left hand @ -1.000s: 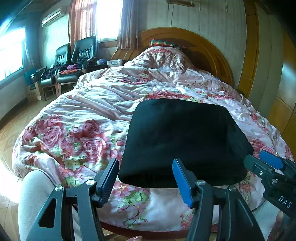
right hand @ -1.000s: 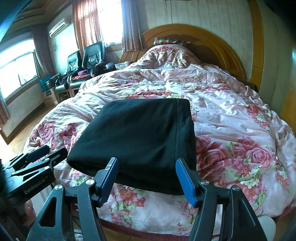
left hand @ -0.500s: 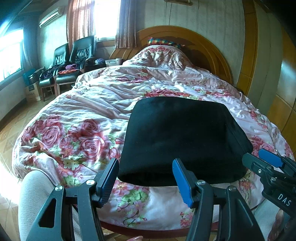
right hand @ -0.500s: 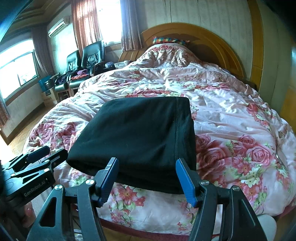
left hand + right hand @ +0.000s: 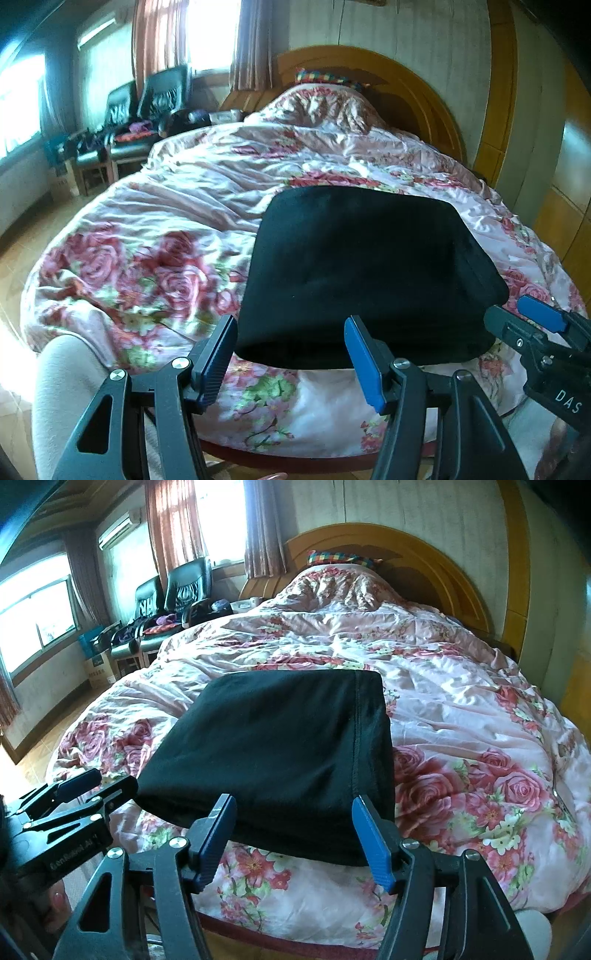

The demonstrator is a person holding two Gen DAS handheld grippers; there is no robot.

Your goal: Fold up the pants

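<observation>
At the foot of the bed | left gripper point(image 5: 291, 358) and right gripper point(image 5: 293, 836), both spread wide and holding nothing, hang just short of the one pair of black pants point(image 5: 273, 746), apparently released after folding | pants lie as a compact rectangle on the floral quilt point(image 5: 461, 709) | far left, two black armchairs point(image 5: 170, 590).

I see black pants point(image 5: 280, 746) folded into flat rectangle on floral quilt point(image 5: 480, 738), near bed's foot edge. My right gripper point(image 5: 293, 829) hangs wide apart just short of near fold, holding nothing. Left gripper point(image 5: 79, 786) sits near-left, beside pants' corner.
</observation>
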